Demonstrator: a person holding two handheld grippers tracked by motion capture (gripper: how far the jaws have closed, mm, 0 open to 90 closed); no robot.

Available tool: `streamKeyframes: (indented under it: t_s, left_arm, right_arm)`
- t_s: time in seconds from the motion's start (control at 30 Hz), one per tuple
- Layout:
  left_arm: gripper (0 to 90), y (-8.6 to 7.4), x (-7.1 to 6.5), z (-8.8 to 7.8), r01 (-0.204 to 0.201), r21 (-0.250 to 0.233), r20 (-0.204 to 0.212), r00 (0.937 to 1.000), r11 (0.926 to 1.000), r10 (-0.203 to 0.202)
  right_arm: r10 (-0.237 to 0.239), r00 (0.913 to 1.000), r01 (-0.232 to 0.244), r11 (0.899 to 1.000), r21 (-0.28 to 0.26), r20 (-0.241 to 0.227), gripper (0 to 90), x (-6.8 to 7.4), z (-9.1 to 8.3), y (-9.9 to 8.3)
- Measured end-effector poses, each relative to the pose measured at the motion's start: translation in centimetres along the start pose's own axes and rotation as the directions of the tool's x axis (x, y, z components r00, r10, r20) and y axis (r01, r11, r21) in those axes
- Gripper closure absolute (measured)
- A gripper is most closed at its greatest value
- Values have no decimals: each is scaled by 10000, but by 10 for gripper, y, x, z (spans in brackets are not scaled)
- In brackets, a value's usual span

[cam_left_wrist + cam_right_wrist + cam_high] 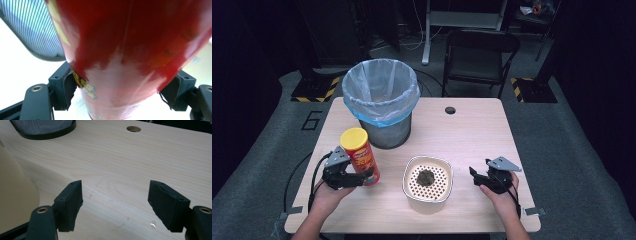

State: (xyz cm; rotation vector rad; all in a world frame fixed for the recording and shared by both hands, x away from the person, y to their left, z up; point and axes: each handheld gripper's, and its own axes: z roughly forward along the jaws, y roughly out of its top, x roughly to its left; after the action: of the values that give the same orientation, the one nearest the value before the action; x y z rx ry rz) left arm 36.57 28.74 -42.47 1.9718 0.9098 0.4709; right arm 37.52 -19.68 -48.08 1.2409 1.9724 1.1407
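Red chip can (360,156) with its yellow lid sits clamped in the left gripper (354,177), at seven o'clock from the lined bin (381,100). Grasping looks done; carrying and dropping it remain. Right gripper (476,175) rests with jaws apart at three o'clock of the strainer bowl (427,184).

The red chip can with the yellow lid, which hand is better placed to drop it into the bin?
Left: its tongs already clamp the red chip can beside the lined mesh bin; the right tongs stand open, apart.
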Motion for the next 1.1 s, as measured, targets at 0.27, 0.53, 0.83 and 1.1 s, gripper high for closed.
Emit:
streamKeyframes:
  t_s: [0.27, 0.53, 0.83, 1.1]
  left_arm:
    - [237, 31, -10, -10, -336, 59, 219, 9992, 9994, 334]
    - [237, 61, -13, -23, -411, -6, 321, 9986, 9992, 411]
    - [237, 98, -11, -42, -286, -163, 394, 9988, 9995, 292]
    - [237, 138, -10, -59, -540, -128, 158, 9984, 9985, 542]
  right_arm:
    - [-57, 9999, 55, 9999, 140, 126, 278, -5, 4, -3]
    - [69, 9995, -73, 9999, 117, 298, 281, -14, 2, -6]
    - [89, 9995, -98, 9995, 291, 299, 281, -13, 5, -7]
    - [-133, 9997, 126, 9993, 346, 200, 282, -8, 6, -7]
